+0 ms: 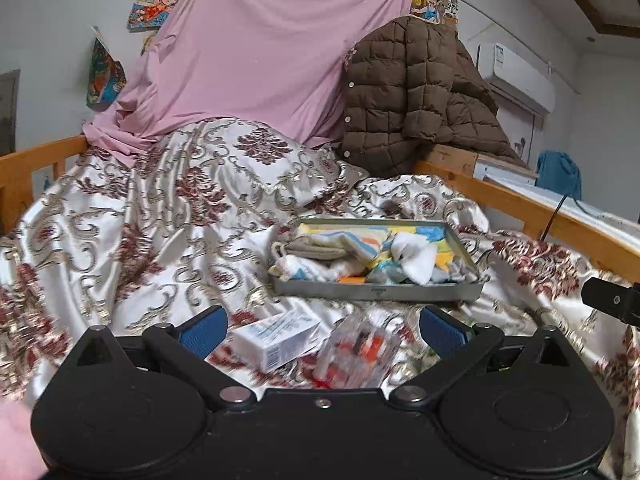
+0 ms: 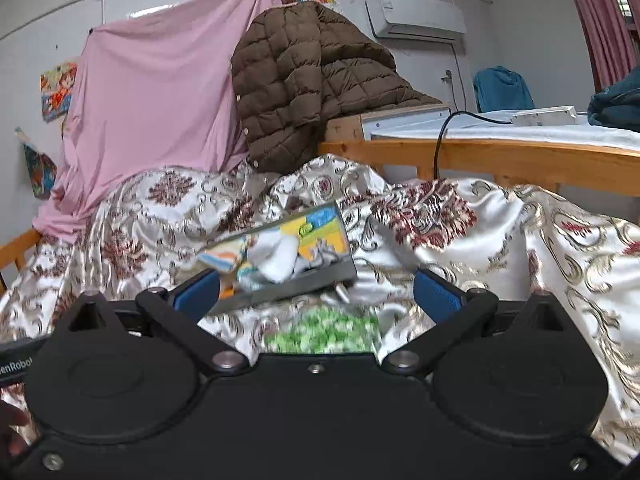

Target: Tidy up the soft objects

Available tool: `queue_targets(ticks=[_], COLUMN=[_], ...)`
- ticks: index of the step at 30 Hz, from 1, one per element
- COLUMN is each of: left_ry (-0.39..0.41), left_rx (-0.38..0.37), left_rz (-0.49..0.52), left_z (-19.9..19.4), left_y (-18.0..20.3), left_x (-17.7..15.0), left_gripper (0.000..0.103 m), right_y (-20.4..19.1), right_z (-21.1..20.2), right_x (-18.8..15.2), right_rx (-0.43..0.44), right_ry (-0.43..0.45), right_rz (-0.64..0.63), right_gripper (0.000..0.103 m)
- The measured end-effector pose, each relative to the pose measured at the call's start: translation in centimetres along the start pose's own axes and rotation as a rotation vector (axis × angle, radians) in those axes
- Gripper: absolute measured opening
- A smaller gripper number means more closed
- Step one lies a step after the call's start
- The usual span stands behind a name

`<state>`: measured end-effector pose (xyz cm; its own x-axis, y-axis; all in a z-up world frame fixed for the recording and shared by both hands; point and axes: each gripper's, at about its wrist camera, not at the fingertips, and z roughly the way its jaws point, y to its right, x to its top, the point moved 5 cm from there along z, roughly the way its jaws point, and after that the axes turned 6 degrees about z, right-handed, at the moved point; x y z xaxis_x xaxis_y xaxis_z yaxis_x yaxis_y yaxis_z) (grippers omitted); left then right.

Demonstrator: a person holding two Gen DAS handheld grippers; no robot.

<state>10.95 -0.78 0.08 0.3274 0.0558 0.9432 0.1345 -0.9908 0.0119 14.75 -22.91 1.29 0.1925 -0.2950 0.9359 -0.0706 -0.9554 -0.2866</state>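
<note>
Left wrist view: left gripper [image 1: 323, 330] jaws spread wide and empty over a box [image 1: 276, 338] and clear packet [image 1: 358, 354] at lower centre. Right gripper [image 2: 316, 294] likewise released above a green bag [image 2: 324, 330]. Tray [image 1: 376, 292] of socks [image 1: 414, 258] sits mid-frame on the quilt [image 1: 140, 220].

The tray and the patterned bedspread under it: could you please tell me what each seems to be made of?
The tray looks like thin sheet metal, dull grey with crisp folded walls. The bedspread looks like satin-type woven fabric: glossy white sheen, soft folds, maroon-and-gold damask pattern; the exact fibre cannot be told.
</note>
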Motion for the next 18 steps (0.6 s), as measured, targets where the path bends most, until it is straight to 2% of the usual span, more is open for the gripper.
queue_targets(ticks=[10, 18], left_ry=[-0.019, -0.065], left_rx=[0.025, 0.037], left_rz=[0.041, 0.058], left_z=[-2.1, -1.6], left_y=[-0.2, -0.5], left_x=[-1.8, -3.1], left_gripper=[0.102, 0.102], right_y=[-1.3, -3.0], right_z=[-3.5, -2.4], right_x=[-4.2, -6.0], right_rx=[-0.027, -0.046], right_ry=[-0.072, -0.142], right_rz=[-0.033, -0.08], right_gripper=[0.102, 0.102])
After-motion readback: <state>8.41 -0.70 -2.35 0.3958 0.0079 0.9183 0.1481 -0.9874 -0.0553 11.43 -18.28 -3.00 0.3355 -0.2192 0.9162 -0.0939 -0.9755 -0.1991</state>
